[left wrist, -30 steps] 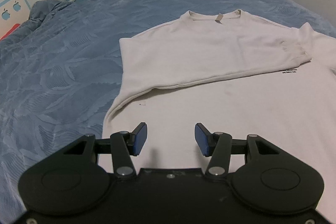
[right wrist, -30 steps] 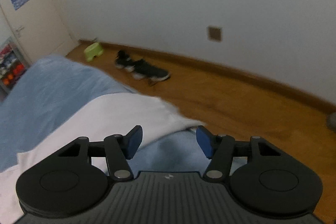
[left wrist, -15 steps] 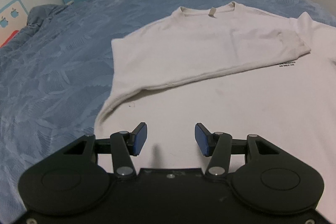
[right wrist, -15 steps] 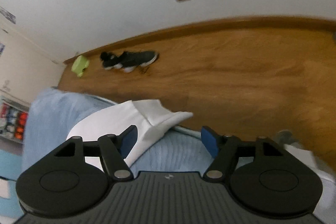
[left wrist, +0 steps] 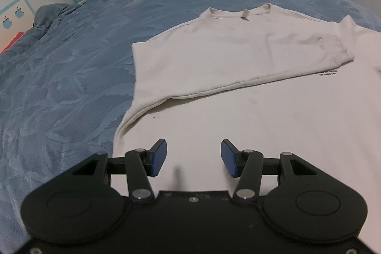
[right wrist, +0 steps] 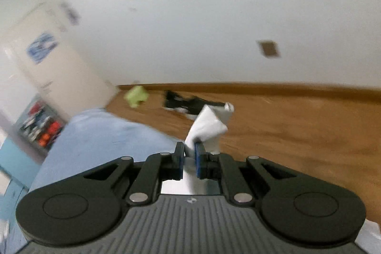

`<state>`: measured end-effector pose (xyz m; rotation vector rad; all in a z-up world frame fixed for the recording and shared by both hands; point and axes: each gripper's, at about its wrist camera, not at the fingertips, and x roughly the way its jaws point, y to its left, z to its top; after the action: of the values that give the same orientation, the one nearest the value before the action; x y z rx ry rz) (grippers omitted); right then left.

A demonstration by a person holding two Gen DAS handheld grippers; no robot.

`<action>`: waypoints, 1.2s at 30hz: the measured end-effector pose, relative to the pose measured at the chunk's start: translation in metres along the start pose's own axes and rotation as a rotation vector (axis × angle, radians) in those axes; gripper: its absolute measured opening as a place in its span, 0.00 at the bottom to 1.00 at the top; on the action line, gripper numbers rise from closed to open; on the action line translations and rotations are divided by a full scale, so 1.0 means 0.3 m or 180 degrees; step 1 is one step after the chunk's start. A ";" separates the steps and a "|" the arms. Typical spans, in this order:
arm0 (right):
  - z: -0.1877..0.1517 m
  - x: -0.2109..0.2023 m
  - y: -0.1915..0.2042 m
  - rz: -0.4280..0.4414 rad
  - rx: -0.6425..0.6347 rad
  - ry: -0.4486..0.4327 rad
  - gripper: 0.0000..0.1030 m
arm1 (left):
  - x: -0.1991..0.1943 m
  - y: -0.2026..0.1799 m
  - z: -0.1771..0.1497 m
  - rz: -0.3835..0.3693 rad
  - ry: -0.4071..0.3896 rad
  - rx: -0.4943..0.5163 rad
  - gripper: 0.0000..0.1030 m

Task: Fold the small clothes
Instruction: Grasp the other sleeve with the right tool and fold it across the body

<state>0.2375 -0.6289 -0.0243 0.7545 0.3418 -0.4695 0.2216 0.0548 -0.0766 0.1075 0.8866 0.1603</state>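
The white shirt point(left wrist: 238, 77) lies flat on the blue bedspread point(left wrist: 66, 77), one sleeve folded across its chest. The left gripper point(left wrist: 193, 158) hangs over its lower part, jaws wide. The right gripper point(right wrist: 189, 158) pinches a lifted white cuff point(right wrist: 207, 127).

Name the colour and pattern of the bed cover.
Blue quilted bed cover with a tonal leaf pattern; clearest in the left wrist view.
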 end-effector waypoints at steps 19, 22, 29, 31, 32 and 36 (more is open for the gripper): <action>-0.678 -0.312 0.918 0.0650 -0.1851 0.0304 0.09 | 0.197 0.381 0.125 0.0179 -0.0061 -0.0253 0.50; -0.818 -0.369 1.020 0.0807 -0.2082 0.0379 0.09 | 0.197 0.443 0.117 0.0111 -0.0060 -0.0334 0.50; -1.136 -0.551 1.369 0.1578 -0.2380 0.0723 0.09 | 0.185 0.550 0.102 -0.0028 -0.0025 -0.0599 0.50; -1.206 -0.590 1.452 0.1809 -0.2441 0.1088 0.13 | 0.179 0.570 0.088 -0.0128 0.0027 -0.0685 0.50; -1.225 -0.608 1.465 0.1887 -0.2448 0.1186 0.18 | 0.175 0.575 0.088 -0.0147 0.0039 -0.0683 0.50; -1.187 -0.663 1.441 0.1761 -0.2738 0.0913 0.33 | 0.141 0.583 0.096 -0.0126 -0.0042 -0.0701 0.50</action>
<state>0.2492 -0.0424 0.0707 0.0465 0.5292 0.3187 0.2537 0.2335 -0.0629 -0.1138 0.8518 0.2189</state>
